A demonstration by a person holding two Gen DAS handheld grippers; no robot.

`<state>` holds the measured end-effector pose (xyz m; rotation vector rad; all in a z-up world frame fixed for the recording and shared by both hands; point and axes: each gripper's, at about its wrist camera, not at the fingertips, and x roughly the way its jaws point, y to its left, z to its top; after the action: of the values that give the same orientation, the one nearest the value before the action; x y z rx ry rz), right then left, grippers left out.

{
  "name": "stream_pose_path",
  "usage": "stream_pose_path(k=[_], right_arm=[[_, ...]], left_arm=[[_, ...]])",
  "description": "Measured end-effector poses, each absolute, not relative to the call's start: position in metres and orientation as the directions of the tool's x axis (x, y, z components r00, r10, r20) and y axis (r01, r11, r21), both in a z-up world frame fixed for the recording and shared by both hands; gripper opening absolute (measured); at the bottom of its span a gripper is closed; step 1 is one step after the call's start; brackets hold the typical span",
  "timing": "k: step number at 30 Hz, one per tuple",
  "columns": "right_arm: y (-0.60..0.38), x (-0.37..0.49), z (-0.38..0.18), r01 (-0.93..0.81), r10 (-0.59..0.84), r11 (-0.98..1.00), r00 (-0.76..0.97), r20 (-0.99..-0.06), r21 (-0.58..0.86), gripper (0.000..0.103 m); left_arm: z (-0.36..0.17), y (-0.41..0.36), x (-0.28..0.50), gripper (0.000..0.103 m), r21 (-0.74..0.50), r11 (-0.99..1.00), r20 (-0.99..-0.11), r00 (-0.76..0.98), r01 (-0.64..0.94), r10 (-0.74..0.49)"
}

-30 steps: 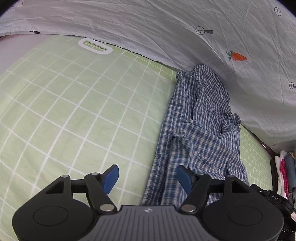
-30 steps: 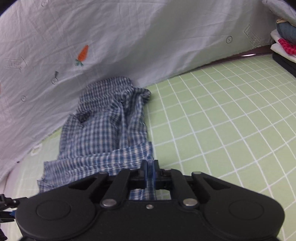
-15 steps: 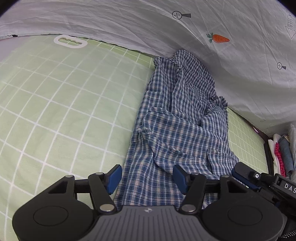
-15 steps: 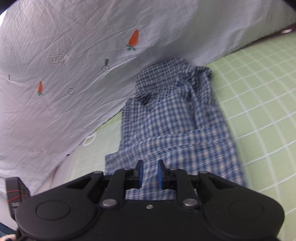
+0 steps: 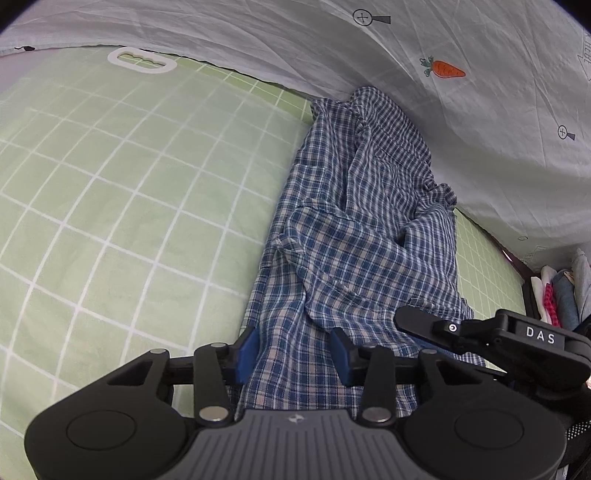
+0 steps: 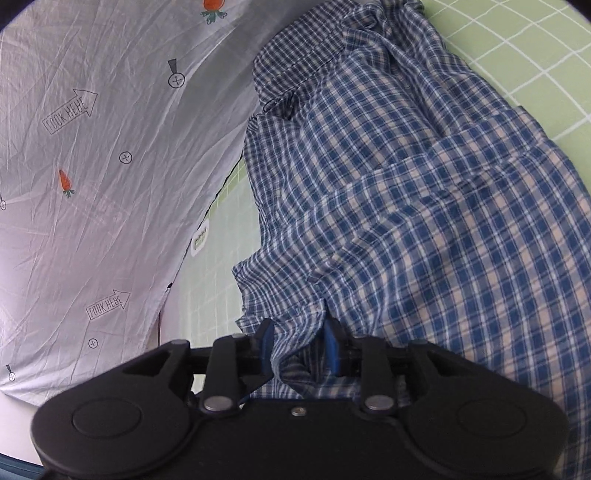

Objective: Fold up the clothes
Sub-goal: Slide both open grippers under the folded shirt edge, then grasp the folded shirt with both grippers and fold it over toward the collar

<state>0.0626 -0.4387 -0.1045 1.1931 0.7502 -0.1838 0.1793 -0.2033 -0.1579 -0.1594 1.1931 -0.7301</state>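
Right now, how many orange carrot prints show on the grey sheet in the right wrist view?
2: one carrot at the top edge, cut off by the frame, another carrot lower left. The plaid shirt may hide more.

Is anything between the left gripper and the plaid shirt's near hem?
Nothing visible. The left gripper already straddles the plaid shirt, jaws closing with fabric between them; the right gripper sits off to one side.

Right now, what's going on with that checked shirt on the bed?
A person is folding a blue checked shirt on a green grid bedsheet, with a hand-held gripper in each hand. The left hand-held gripper is closing around the shirt's near edge. The right hand-held gripper is opening, with a fold of cloth between its jaws. The shirt is rumpled, not yet neatly folded.
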Motion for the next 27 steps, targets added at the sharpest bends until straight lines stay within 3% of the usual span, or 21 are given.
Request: stream_pose_path(k=[1,3,4,9,15,17,18,19,20,21,27], right_arm=[[-0.440,0.068,-0.108,0.510,0.260,0.384,0.741,-0.620,0.770,0.027],[-0.443,0.075,-0.114,0.516,0.251,0.380,0.741,-0.622,0.768,0.005],[-0.447,0.079,-0.115,0.513,0.244,0.382,0.746,-0.620,0.769,0.002],[-0.461,0.079,-0.098,0.443,0.157,0.407,0.827,-0.539,0.799,0.001],[-0.467,0.083,-0.095,0.490,0.098,0.506,0.786,-0.611,0.710,0.003],[-0.468,0.076,-0.091,0.499,0.070,0.523,0.783,-0.618,0.691,0.013],[-0.469,0.069,-0.086,0.504,0.043,0.528,0.788,-0.614,0.684,0.035],[-0.471,0.061,-0.081,0.509,0.016,0.532,0.793,-0.608,0.677,0.047],[-0.472,0.053,-0.076,0.522,-0.017,0.537,0.792,-0.610,0.662,0.065],[-0.472,0.045,-0.071,0.539,-0.054,0.543,0.787,-0.614,0.644,0.076],[-0.477,-0.026,-0.066,0.718,-0.217,0.419,0.673,-0.707,0.555,0.093]], left_arm=[[-0.159,-0.203,0.180,0.043,-0.480,0.765,-0.788,0.171,0.429,-0.591],[-0.161,-0.203,0.180,0.043,-0.479,0.767,-0.792,0.168,0.427,-0.588],[-0.161,-0.203,0.180,0.042,-0.477,0.767,-0.794,0.166,0.429,-0.586],[-0.167,-0.201,0.179,0.029,-0.459,0.776,-0.807,0.162,0.432,-0.568],[-0.169,-0.200,0.180,0.030,-0.455,0.776,-0.807,0.165,0.437,-0.567],[-0.167,-0.199,0.180,0.032,-0.441,0.782,-0.814,0.171,0.441,-0.555],[-0.166,-0.198,0.179,0.033,-0.434,0.786,-0.817,0.175,0.441,-0.549],[-0.165,-0.196,0.180,0.035,-0.430,0.792,-0.819,0.182,0.434,-0.544],[-0.163,-0.193,0.180,0.042,-0.426,0.798,-0.820,0.189,0.427,-0.540],[-0.162,-0.188,0.180,0.050,-0.426,0.805,-0.821,0.199,0.413,-0.536],[-0.156,-0.157,0.187,0.064,-0.477,0.826,-0.813,0.208,0.300,-0.544]])
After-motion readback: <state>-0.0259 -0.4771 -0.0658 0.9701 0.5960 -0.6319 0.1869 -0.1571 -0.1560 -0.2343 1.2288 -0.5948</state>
